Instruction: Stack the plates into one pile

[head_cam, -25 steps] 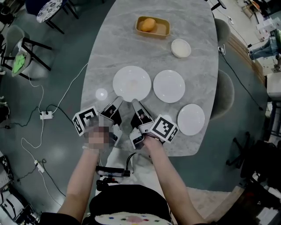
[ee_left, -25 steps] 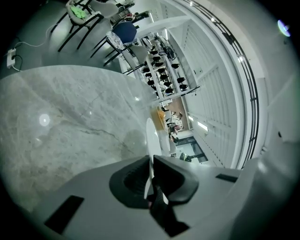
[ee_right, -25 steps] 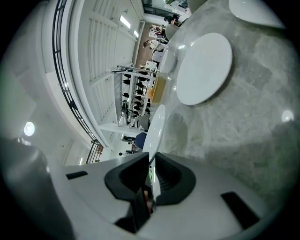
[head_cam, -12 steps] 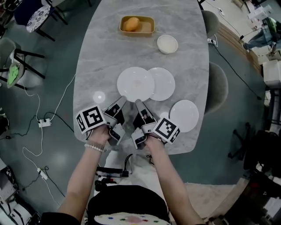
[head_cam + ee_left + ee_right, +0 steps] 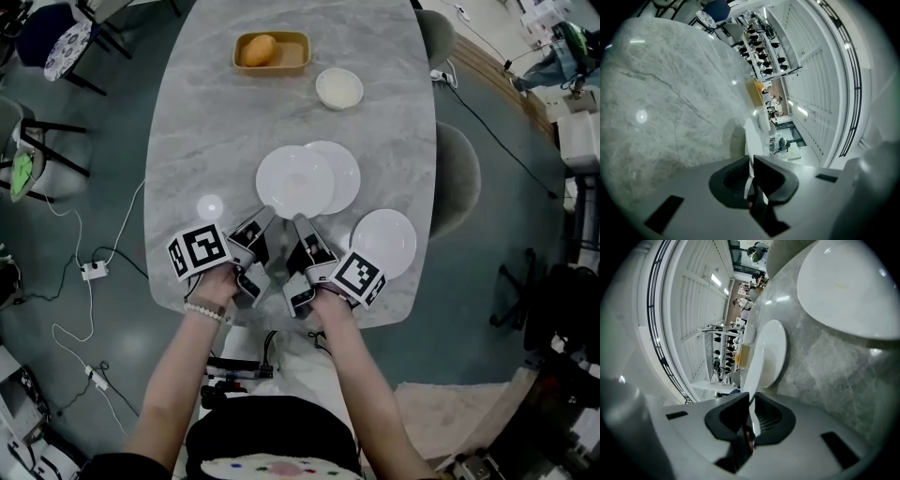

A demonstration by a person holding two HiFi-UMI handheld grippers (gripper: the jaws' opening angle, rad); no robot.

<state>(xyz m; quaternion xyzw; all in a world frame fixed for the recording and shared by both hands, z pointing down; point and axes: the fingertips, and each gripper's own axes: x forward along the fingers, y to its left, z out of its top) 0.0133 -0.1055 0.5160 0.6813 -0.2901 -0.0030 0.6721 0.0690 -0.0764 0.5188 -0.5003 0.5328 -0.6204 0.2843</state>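
Three white plates are on the grey marble table. My left gripper and right gripper are both shut on the near rim of one plate. That plate overlaps the left part of a second plate. A third plate lies apart, to the right of my right hand. In the left gripper view the held plate shows edge-on between the left gripper jaws. The right gripper pinches the plate rim, with the second plate just beyond and the third plate alongside.
At the far end of the table stand a yellow tray holding an orange and a small white bowl. The table's near edge runs under my hands. Chairs and cables are on the floor at the left.
Both grippers have carried the held plate to the right. It was clear of the second plate a second ago and now covers that plate's left part.
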